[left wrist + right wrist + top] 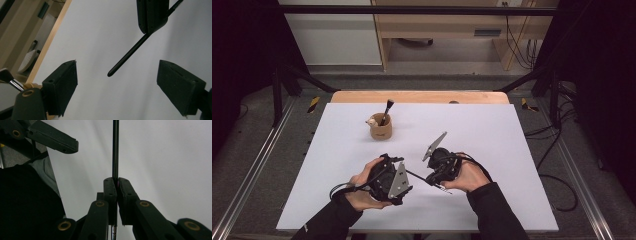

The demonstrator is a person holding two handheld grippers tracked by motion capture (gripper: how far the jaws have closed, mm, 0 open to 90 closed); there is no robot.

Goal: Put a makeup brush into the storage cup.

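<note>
The white tabletop (492,130) spreads wide, both hands working near its front edge. Back toward its far side sits a small tan cup (381,131), a brush (387,109) standing in it, likely where this one belongs too. The left gripper (117,82) has its fingers spread wide, nothing between them, apparently poised to receive. The right gripper (116,185) clamps its fingers tight on a slim black brush handle (128,53), offering the free end toward the left fingers.
</note>
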